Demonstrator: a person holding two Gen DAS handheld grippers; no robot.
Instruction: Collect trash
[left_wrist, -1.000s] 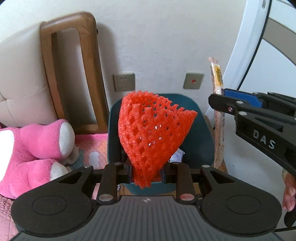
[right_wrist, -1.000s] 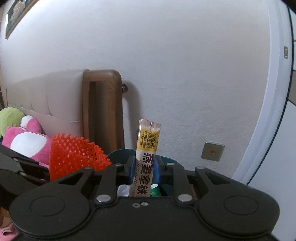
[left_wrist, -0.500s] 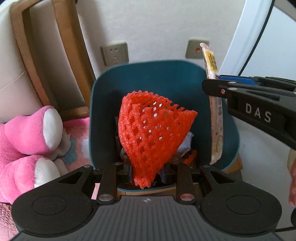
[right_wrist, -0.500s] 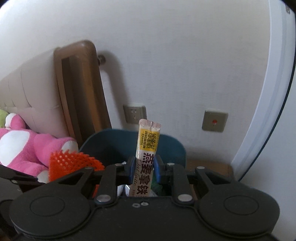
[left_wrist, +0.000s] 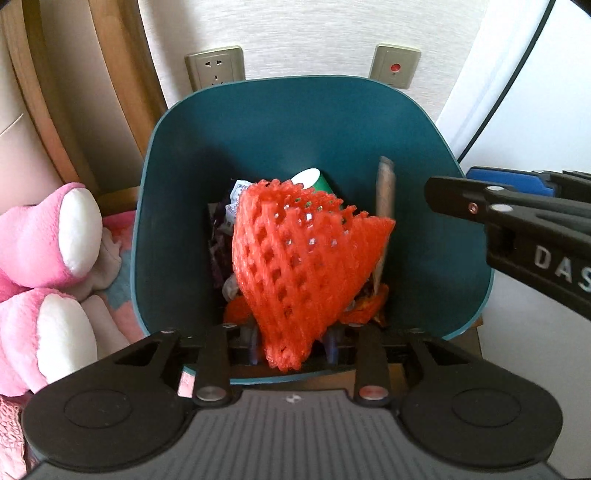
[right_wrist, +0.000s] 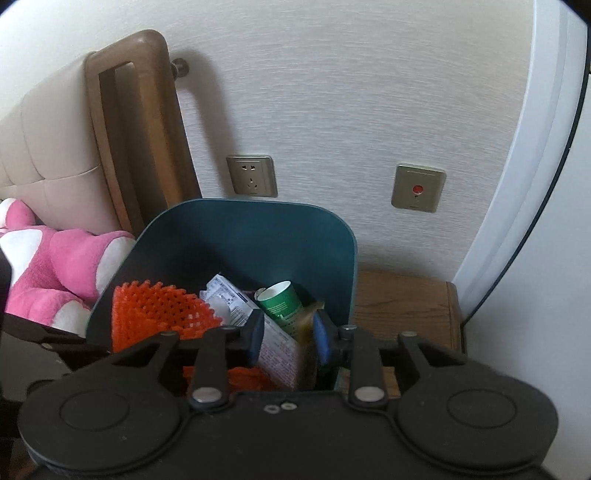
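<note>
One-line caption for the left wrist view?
Left hand-held gripper holds orange foam net over teal bin.

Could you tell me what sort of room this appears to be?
Probably a bedroom: a padded headboard with a wooden frame, a pink plush toy on bedding, and a wooden nightstand beside the teal trash bin.

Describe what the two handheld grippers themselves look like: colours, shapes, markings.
Both are matte black plastic. The left gripper has a ribbed grey-black body, two round disc housings, and silver pivot pins on its linkage arms. The right gripper has the same discs and pins, with blue pads on its fingers. In the left wrist view its side bears white letters "DAS". No cables or sleeves show.
</note>
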